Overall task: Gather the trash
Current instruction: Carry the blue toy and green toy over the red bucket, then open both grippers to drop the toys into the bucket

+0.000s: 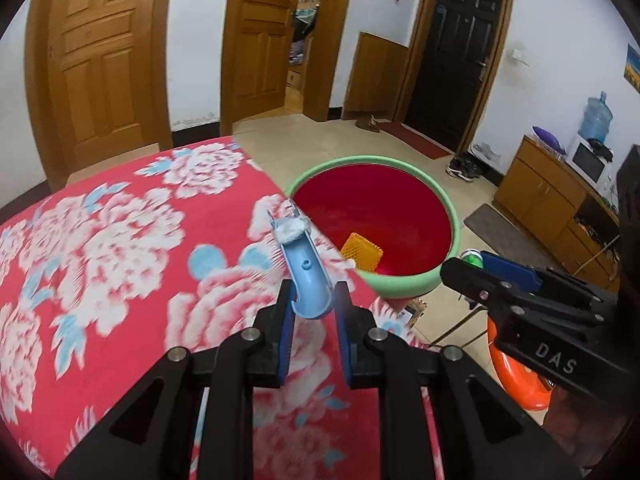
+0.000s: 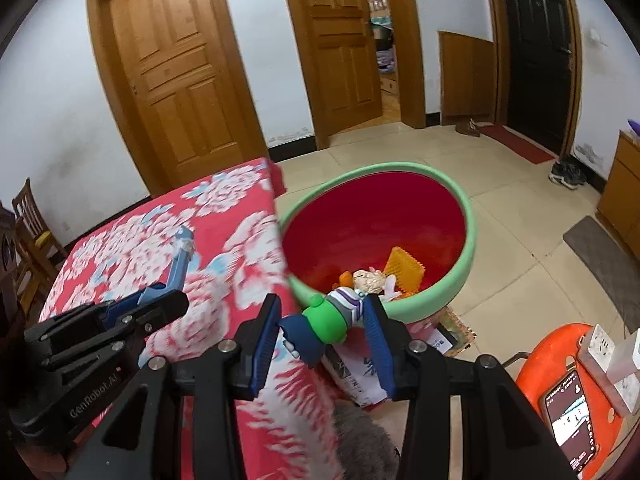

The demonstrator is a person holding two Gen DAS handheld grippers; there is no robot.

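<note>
A flowered tablecloth (image 1: 120, 240) covers the table beside a red tub (image 2: 468, 248) holding an orange comb (image 2: 404, 270). The left tongs (image 1: 314, 304) pinch a blue plastic chute (image 1: 306, 272); the right tongs (image 2: 324, 328) clamp a green toy figure (image 2: 326, 320) near the tub's rim.

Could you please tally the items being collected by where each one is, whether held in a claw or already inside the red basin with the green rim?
Held in the claws: 2, a light blue plastic handle and a green, white and blue toy figure
Inside the basin: 4, an orange ridged plastic piece, a beige crumpled lump, a small orange item, a white item
Total: 6
</note>
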